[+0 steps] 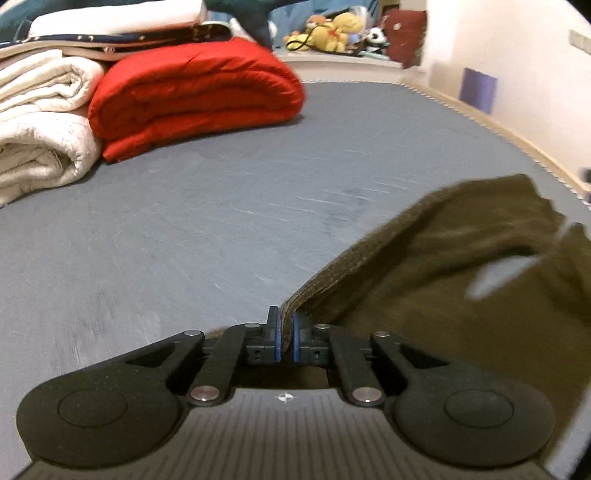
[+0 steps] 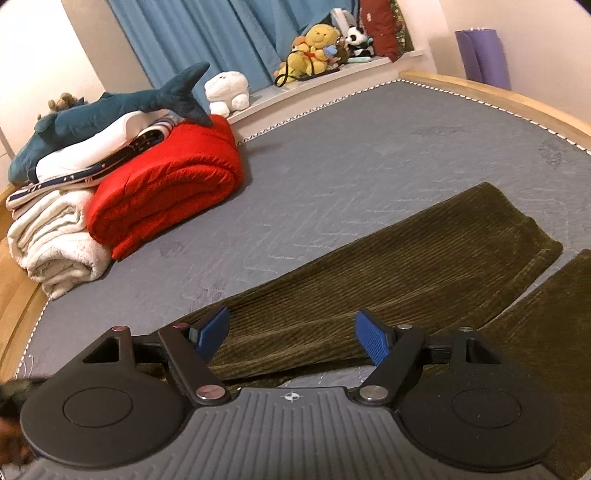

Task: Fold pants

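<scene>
Grey quilted mattress (image 1: 184, 229) fills most of my left wrist view, with a folded red blanket (image 1: 195, 96) and a stack of cream blankets (image 1: 40, 122) sitting touching each other at the far left, and a heap of plush toys (image 1: 332, 31) on the ledge beyond. I can read no writing or brand anywhere; the only mark is a small cross-in-circle emblem on the gripper body. My left gripper (image 1: 285, 341) is held low and roughly level over the mattress, its blue pads pressed together on a thick seamed edge of the olive corduroy pants (image 1: 461, 266). From that pinch the cloth runs off to the right, lifted and blurred, with a gap of mattress showing through between the two parts.

Over on the right wrist view, the same mattress sits inside a wooden bed frame (image 2: 480, 86), blue curtains (image 2: 207, 37) behind, a plush shark (image 2: 110, 114) lying on top of the bedding stack beside the red blanket, and a rolled purple mat (image 2: 484, 55) standing at the far right. No legible text here either, just the same emblem. My right gripper (image 2: 291, 336) is angled downward above the pants, fingers spread wide and holding nothing. One pant leg lies flat on the mattress, stretching from between the pads away to the upper right; the second leg lies just beside it at the right edge.
</scene>
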`<state>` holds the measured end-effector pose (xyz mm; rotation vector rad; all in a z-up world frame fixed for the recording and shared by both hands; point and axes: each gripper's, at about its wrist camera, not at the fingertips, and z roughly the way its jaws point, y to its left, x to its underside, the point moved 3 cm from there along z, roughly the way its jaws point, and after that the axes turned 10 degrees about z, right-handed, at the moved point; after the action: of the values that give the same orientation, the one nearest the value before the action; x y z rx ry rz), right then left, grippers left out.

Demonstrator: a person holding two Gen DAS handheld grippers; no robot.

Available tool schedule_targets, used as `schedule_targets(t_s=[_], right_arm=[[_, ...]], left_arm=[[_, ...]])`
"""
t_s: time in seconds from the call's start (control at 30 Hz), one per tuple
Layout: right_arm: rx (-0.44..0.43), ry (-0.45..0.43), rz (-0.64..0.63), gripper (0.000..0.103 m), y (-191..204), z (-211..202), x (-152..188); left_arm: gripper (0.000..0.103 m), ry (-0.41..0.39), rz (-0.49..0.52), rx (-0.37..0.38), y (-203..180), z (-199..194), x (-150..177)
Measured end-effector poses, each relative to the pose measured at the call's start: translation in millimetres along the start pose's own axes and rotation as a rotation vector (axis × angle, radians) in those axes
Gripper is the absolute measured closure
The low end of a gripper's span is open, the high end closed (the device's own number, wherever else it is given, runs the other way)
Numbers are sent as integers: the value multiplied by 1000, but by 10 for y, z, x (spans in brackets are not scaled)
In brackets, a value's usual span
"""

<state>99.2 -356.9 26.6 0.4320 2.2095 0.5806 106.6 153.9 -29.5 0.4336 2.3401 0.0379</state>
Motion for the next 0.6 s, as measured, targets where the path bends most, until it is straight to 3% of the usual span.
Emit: schedule_targets(t_s=[0.17,0.33,0.4,0.47,0.53,0.6], right_arm=[[10,-7,54,26,-134,-48,2],[30,-4,75,26,-211,-75,47],[32,2,79,26,-229,-77,71],[41,3,74,26,-238,-78,96],[47,3,71,26,-265,-87,110],[56,1,72,26,-303,-99,118]], left_arm=[[98,67,-40,51,-700,-389,541],[95,255,-21,58,-1052,-277,834],[84,249,-170,91,-909,-307,867],[52,205,-309,107,-764,-434,879],[37,176,-444,132,-621,-531,926],[36,235,-557,169,-521,-450,1061]])
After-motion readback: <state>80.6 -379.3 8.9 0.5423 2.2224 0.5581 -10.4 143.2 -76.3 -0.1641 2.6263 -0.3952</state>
